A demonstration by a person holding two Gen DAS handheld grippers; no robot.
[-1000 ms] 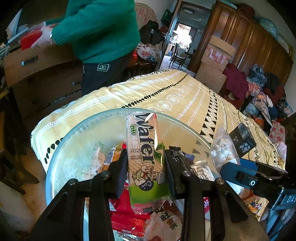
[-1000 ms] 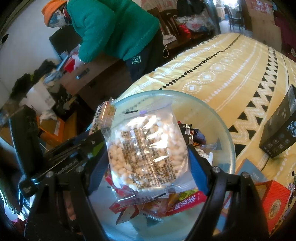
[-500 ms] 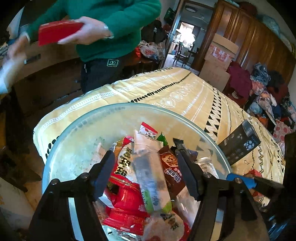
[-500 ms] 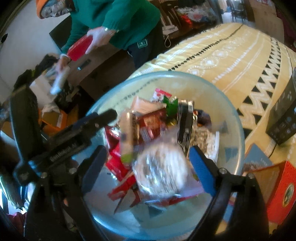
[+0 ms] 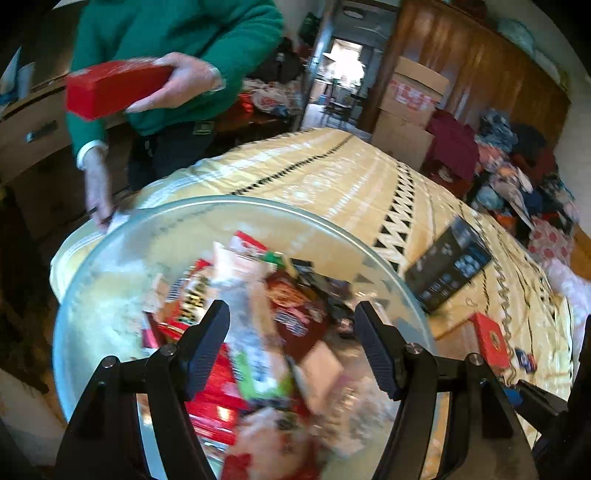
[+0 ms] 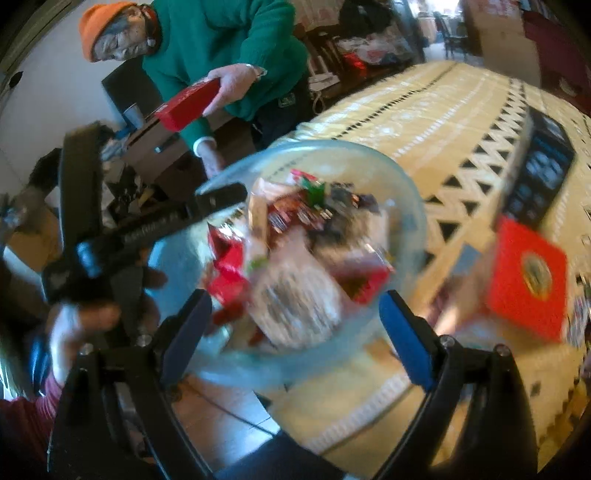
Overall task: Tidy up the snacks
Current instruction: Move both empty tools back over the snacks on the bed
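A large glass bowl stands on the yellow patterned cloth and holds several snack packs. My left gripper hovers open over the bowl with nothing between its fingers. The green and white wafer pack lies in the pile below it, blurred. In the right wrist view the bowl sits ahead. My right gripper stands wide open over its near side. The clear bag of white puffs lies loose on the snacks, blurred by motion.
A person in a green sweater stands beyond the bowl holding a red box, one hand near the rim. A black box and a red box lie on the cloth to the right. A wooden dresser stands at left.
Both grippers opened and let go: the wafer pack and the puff bag dropped into the bowl. My right gripper drew back from the bowl. The person lifted a red box.
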